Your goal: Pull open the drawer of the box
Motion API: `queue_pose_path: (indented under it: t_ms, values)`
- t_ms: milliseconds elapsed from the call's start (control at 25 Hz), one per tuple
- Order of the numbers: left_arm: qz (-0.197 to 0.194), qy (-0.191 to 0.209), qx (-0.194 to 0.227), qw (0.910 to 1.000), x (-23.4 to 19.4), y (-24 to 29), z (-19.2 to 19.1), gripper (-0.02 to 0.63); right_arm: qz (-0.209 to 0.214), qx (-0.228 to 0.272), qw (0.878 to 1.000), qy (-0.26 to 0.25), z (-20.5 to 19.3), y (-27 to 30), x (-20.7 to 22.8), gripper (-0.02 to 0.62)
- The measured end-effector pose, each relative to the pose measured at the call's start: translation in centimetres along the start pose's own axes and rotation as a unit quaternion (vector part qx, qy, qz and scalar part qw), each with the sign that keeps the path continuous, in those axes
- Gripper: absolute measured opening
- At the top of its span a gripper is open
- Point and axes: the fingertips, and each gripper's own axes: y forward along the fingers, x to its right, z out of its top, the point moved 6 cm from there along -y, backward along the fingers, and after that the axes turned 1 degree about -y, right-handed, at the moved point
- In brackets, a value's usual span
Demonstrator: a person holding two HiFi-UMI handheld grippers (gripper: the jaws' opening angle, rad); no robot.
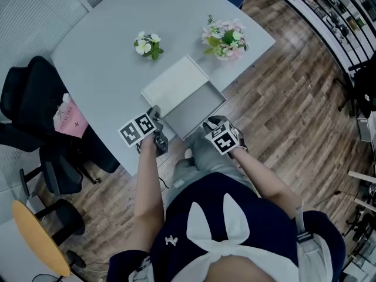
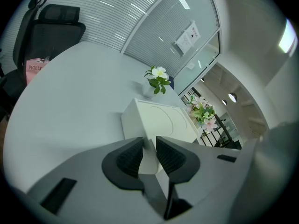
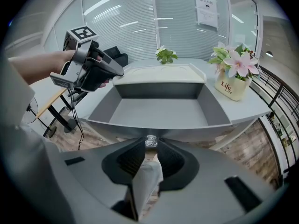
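Observation:
A white box [image 1: 175, 82] lies on the grey table [image 1: 106, 57], and its grey drawer [image 1: 194, 111] stands pulled far out over the table's near edge, empty inside [image 3: 159, 111]. My left gripper [image 1: 154, 115] sits at the box's near left corner. In the left gripper view that white corner [image 2: 148, 149] fills the narrow gap between the left gripper's [image 2: 149, 143] pads. My right gripper [image 1: 207, 124] is at the drawer's front. A small shiny knob [image 3: 150, 140] on the front panel sits between the right gripper's [image 3: 150, 144] tips, which touch it on both sides.
Two flower pots stand behind the box: a small white-flowered one [image 1: 148, 44] and a pink bouquet [image 1: 225, 39]. A black chair [image 1: 35, 98] with a pink bag [image 1: 69, 117] is at the left. The drawer overhangs wooden floor [image 1: 282, 110] above the person's lap.

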Motion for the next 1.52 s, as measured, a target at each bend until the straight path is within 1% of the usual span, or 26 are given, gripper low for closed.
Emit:
queue_pose_path:
  t_ms: [120,280,480,600,680,840,920,1040,1120,1280,1520]
  values:
    - [0.0,0.001,-0.002,1.0,0.0,0.0,0.1,0.1,0.001,0.007,1.0,0.008,0.0,-0.3,-0.1,0.105]
    - [0.001,-0.001,0.0,1.0,0.1,-0.1,0.0,0.1,-0.005,0.017,1.0,0.015,0.0,-1.2,0.0,0.11]
    - [-0.007,0.006,0.013,0.9999,0.4,-0.9,-0.3,0.1,-0.017,0.054,0.998,0.039,0.6,-3.4,0.3,0.106]
    - [-0.019,0.011,0.026,0.9994,0.9,-1.8,-0.6,0.1,-0.031,0.082,0.995,0.037,1.2,-4.5,0.5,0.1]
    - [-0.025,0.025,0.035,0.9988,1.5,-2.5,-0.8,0.1,-0.036,0.094,0.994,0.036,1.8,-5.2,0.3,0.094]
    - [-0.042,0.065,0.058,0.9953,3.3,-4.0,-1.3,0.1,-0.035,0.122,0.991,0.046,3.0,-6.7,-0.6,0.079]
    - [-0.05,0.089,0.07,0.9923,4.3,-4.8,-1.5,0.094,-0.038,0.135,0.989,0.044,3.5,-7.3,-0.8,0.065]
    - [-0.05,0.129,0.087,0.9865,5.6,-6.1,-1.9,0.066,-0.048,0.153,0.986,0.04,4.0,-8.1,-1.0,0.043]
    - [-0.049,0.15,0.099,0.9825,6.4,-6.9,-2.3,0.054,-0.05,0.165,0.984,0.044,4.4,-8.7,-1.2,0.014]
    - [-0.047,0.175,0.125,0.9754,7.6,-8.4,-3.2,0.036,-0.044,0.193,0.979,0.047,5.6,-9.9,-2.0,0.007]
    - [-0.056,0.189,0.128,0.972,9.2,-10.1,-4.2,0.027,-0.04,0.236,0.971,0.019,7.1,-11.9,-3.8,0.005]
